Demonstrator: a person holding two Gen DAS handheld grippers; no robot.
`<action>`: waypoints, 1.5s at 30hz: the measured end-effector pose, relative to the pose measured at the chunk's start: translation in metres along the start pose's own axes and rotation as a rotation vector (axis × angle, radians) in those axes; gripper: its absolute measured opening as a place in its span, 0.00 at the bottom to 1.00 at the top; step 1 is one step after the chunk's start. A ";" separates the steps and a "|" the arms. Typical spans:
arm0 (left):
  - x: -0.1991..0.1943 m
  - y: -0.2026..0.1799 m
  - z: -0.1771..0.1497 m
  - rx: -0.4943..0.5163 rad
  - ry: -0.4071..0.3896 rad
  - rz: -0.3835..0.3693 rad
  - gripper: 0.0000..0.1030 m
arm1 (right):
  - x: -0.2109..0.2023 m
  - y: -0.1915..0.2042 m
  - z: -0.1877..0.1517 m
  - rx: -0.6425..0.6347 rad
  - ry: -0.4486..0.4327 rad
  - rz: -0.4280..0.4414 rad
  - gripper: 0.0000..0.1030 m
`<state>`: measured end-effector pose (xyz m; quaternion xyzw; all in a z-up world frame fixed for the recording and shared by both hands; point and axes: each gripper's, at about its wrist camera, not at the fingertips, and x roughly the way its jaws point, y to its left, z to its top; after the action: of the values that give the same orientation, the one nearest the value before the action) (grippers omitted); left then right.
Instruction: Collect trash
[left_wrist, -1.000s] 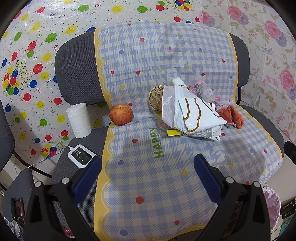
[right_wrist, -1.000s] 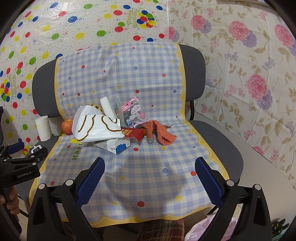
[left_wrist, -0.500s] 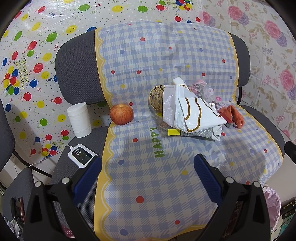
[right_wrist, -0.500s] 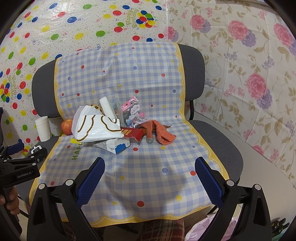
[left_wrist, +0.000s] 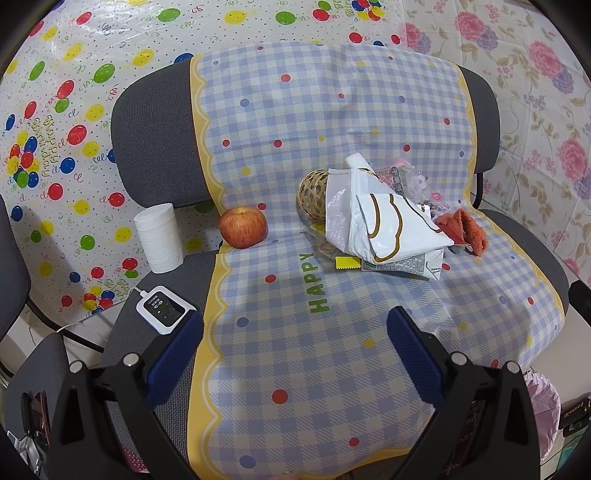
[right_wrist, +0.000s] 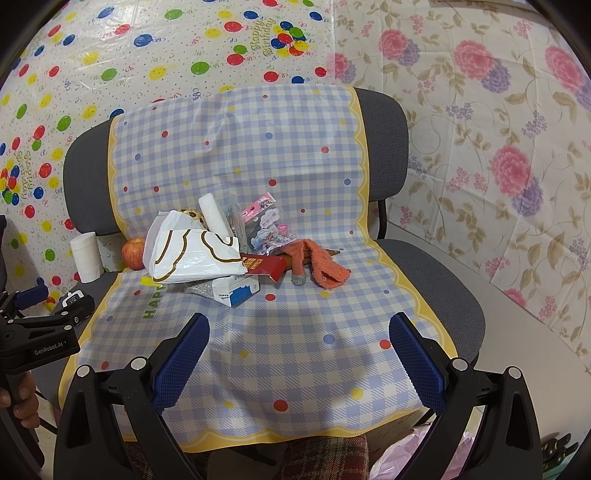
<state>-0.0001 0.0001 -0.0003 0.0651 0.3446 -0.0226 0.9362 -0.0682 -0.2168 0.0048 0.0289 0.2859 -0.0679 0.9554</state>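
While both tools are hovering short of the seat's front edge, the left gripper (left_wrist: 293, 341) and the right gripper (right_wrist: 299, 345) are each standing released, blue pads spread wide with nothing between them, which suits an approach not yet committed to a target. Ahead of both, well apart from the fingertips, the trash pile (right_wrist: 236, 254) is sitting mid-seat on the checked cloth (right_wrist: 295, 354) draped over the chair (right_wrist: 443, 295); it is lying forward and right of the left tool, forward and left of the right tool. On top, 1 white plastic bag (left_wrist: 376, 225) is covering a milk carton (right_wrist: 236, 290) and a small yellow scrap, with a red wrapper (right_wrist: 264, 266) and printed packets poking out beside it. Touching the pile's far-right side, 1 orange sock (right_wrist: 325, 266) is lying limp. Behind the bag, a woven ball (left_wrist: 312, 197) is partly hidden. Off to the left of the pile, 1 apple (left_wrist: 243, 227), 1 paper roll (left_wrist: 159, 238) and 1 white device (left_wrist: 164, 309) are standing apart, probably not refuse. Judged from this layout, collection has not begun; the bag, loose and slippery, is likely calling for a pinch at a fold.
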 end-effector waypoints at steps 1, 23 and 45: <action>0.000 0.000 0.000 0.000 0.000 0.000 0.94 | 0.000 0.000 0.000 0.000 0.000 0.001 0.94; -0.001 0.000 0.002 -0.001 -0.001 -0.002 0.94 | 0.000 0.000 -0.001 0.001 0.000 0.001 0.94; 0.041 -0.011 0.011 0.038 0.000 -0.061 0.94 | 0.046 -0.006 0.011 0.002 -0.004 -0.026 0.94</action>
<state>0.0371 -0.0125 -0.0203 0.0723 0.3459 -0.0578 0.9337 -0.0246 -0.2290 -0.0112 0.0260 0.2842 -0.0809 0.9550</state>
